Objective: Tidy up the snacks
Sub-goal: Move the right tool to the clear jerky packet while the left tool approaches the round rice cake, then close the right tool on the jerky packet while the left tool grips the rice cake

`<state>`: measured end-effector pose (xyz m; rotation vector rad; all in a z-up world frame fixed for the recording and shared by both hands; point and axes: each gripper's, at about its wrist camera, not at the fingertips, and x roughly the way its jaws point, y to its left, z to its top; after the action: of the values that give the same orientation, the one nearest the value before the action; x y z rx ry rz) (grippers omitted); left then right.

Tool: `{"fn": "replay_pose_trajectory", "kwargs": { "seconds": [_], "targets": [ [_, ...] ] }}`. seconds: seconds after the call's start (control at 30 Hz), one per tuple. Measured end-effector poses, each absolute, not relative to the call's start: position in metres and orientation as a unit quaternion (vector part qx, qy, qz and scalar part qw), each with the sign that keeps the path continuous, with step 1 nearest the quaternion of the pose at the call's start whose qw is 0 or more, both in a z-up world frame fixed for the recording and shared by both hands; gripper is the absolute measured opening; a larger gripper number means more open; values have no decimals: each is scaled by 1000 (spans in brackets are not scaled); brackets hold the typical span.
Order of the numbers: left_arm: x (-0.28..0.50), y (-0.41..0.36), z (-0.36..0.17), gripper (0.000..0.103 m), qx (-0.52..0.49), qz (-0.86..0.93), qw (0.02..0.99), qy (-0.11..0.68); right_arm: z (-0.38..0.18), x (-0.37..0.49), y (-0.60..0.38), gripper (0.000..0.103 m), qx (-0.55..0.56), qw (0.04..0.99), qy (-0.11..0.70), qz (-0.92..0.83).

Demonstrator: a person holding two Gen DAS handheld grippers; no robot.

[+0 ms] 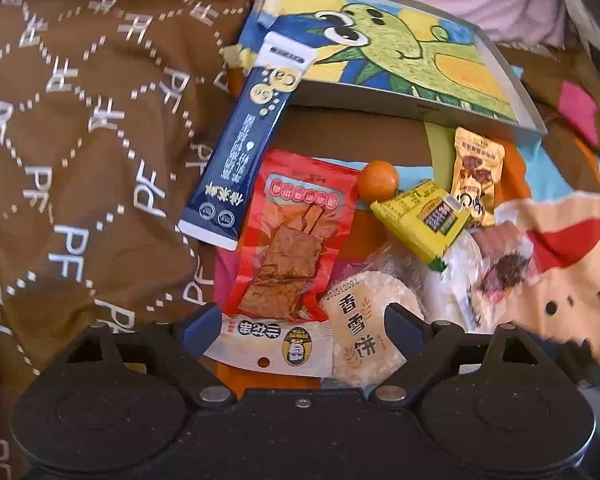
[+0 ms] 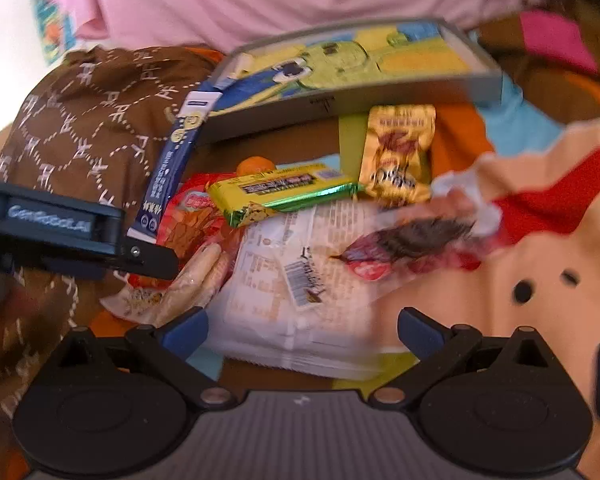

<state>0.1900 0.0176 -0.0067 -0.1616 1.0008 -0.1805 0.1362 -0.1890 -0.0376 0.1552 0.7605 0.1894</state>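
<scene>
Snacks (image 1: 296, 236) lie heaped mid-frame, below the empty grey tray (image 1: 380, 98); sorting looks barely begun. Left gripper (image 1: 300, 320) and right gripper (image 2: 302, 324) both hover with fingers spread, holding nothing. Next: pinch one crinkly foil packet, perhaps the red pouch (image 1: 290, 240), and lift it trayward.
</scene>
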Motion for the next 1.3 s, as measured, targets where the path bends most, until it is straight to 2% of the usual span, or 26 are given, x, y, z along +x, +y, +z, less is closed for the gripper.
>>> {"fn": "replay_pose_trajectory", "kwargs": {
  "seconds": [0.2, 0.33, 0.4, 0.73, 1.07, 1.3],
  "targets": [
    [193, 24, -12, 89, -115, -102, 861, 485, -46, 146, -182, 102, 65, 923, 373, 76],
    [196, 19, -12, 88, -123, -115, 857, 487, -45, 141, -183, 93, 32, 919, 382, 93],
    [195, 15, -12, 88, -124, -125, 855, 487, -43, 138, -185, 92, 16, 917, 386, 102],
    [189, -21, -25, 82, -71, -160, 847, 501, -30, 113, -230, 86, -71, 911, 385, 127],
    [193, -43, -35, 83, 5, -159, 858, 488, -29, 114, -257, 87, 8, 913, 376, 156],
    [192, -38, -49, 89, -3, -151, 856, 494, -38, 127, -260, 95, 16, 907, 386, 169]
  ]
}}
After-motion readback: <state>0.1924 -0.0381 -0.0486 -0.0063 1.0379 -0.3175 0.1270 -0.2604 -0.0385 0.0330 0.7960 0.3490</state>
